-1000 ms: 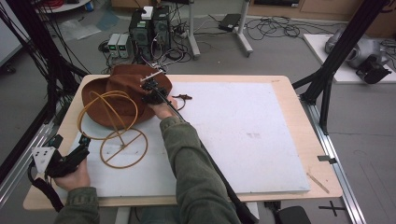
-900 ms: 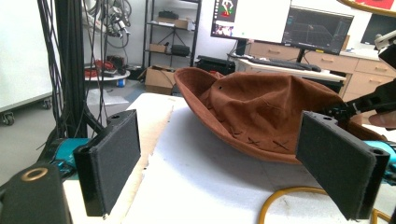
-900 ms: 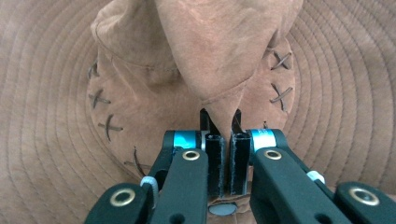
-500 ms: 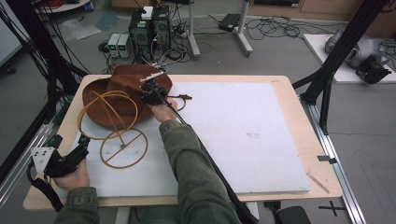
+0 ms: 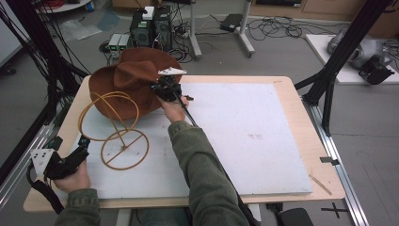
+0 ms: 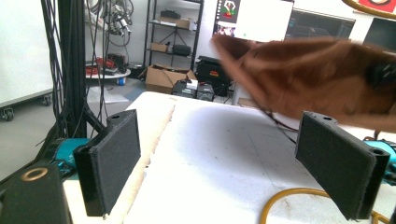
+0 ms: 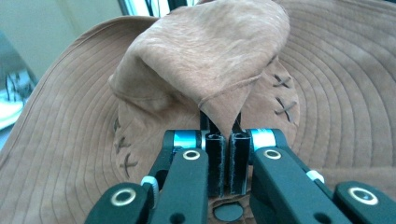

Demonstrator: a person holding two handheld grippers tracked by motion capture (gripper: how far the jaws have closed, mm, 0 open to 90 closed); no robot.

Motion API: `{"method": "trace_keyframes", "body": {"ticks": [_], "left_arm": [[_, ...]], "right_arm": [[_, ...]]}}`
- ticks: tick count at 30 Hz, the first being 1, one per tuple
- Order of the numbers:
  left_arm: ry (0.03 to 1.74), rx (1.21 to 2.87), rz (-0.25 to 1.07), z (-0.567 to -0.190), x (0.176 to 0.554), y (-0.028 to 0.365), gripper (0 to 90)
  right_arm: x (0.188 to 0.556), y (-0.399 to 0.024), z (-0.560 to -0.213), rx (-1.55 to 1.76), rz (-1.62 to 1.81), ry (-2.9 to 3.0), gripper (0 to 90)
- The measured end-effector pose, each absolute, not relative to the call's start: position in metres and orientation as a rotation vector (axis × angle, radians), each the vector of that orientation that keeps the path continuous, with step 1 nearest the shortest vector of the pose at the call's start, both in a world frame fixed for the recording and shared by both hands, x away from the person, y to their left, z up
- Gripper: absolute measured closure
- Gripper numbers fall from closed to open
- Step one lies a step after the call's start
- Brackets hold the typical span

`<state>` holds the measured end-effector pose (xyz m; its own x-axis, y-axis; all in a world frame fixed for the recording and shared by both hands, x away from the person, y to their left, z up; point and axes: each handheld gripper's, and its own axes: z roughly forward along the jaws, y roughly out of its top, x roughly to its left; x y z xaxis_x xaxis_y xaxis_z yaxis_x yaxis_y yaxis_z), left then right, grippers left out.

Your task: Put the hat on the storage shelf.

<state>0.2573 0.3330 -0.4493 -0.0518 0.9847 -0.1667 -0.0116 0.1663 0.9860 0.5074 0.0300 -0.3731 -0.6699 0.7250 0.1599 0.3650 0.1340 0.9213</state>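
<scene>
The right tongs pinch the crown of the brown leather cowboy hat at the table's far left, beside the yellow wire hat stand. The left tongs are spread, holding nothing. Lift slowly, gripping firmly, so the hat doesn't slip.
</scene>
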Motion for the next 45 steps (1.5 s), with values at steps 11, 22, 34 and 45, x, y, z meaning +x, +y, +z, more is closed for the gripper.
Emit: {"method": "trace_keyframes", "body": {"ticks": [11,22,34,45], "left_arm": [[1.325,1.044,1.121,-0.45,0.257,0.333,14.4],[1.33,1.037,1.118,-0.45,0.256,0.335,14.4],[1.327,1.037,1.12,-0.45,0.257,0.334,14.4],[1.325,1.041,1.121,-0.45,0.257,0.334,14.4]], "right_arm": [[0.501,-0.014,-0.324,1.019,1.773,1.832,89.3],[0.489,-0.061,-0.29,0.962,1.905,1.655,89.2],[0.463,-0.094,-0.258,0.87,2.022,1.543,89.0],[0.434,-0.101,-0.233,0.796,2.095,1.54,88.9]]}}
